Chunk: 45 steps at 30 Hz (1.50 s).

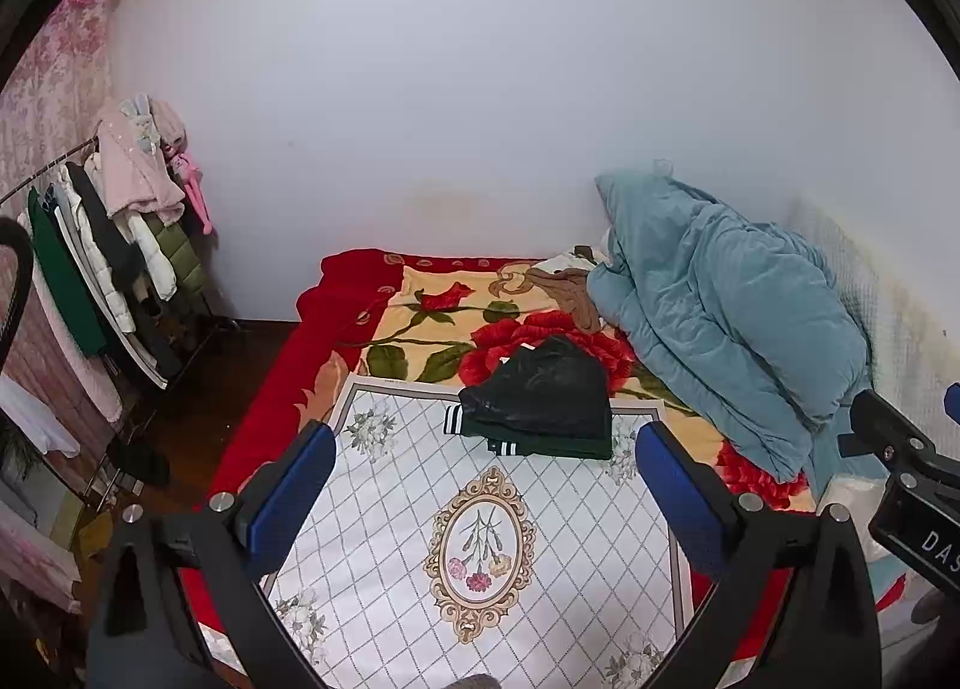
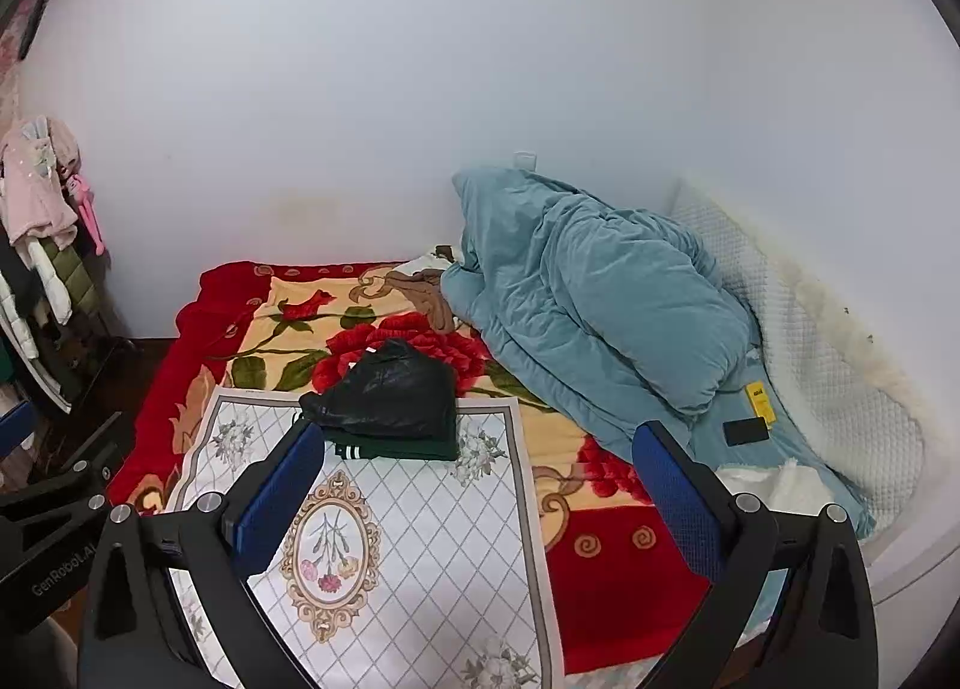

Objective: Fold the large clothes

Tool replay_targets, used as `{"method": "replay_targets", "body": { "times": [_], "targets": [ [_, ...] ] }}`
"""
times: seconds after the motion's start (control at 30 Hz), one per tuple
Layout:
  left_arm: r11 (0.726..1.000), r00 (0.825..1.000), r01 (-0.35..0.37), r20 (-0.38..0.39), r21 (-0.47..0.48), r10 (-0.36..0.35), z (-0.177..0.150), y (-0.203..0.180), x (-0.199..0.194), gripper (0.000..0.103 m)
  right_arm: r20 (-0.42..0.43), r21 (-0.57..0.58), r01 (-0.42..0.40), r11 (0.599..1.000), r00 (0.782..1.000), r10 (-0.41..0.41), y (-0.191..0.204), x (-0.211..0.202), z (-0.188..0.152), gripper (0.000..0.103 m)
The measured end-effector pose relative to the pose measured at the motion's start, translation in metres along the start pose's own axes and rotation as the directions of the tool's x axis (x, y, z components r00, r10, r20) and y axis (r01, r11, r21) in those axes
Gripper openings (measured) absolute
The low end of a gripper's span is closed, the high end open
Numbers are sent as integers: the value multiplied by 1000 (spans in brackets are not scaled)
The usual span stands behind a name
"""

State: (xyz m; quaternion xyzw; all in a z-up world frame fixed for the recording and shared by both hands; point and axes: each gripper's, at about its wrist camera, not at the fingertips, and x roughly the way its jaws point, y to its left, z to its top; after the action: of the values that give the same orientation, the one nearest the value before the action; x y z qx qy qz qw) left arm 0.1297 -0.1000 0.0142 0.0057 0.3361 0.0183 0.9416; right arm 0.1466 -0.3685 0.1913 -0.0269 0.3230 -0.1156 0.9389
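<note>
Left wrist view: left gripper (image 1: 486, 485) spread wide, empty; right gripper (image 2: 480, 485) likewise. Folded black jacket (image 1: 543, 389) stacked on green garment (image 1: 540, 443), mat's (image 1: 420, 509) far edge. Risked toppling stack if nudged.

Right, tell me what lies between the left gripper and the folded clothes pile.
Only bare white patterned cloth, with nothing on it. The left wrist view shows it: the left gripper is open and empty, short of the black jacket stacked on the green garment.
</note>
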Motion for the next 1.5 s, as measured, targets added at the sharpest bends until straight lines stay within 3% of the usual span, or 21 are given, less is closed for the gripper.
{"method": "replay_targets", "body": {
  "times": [1.5],
  "targets": [
    [1000,1000,-7,16,16,6,2,-2,-9,102,-14,-7,-15,1000,1000,15,-8,4,-12,103]
  ]
}}
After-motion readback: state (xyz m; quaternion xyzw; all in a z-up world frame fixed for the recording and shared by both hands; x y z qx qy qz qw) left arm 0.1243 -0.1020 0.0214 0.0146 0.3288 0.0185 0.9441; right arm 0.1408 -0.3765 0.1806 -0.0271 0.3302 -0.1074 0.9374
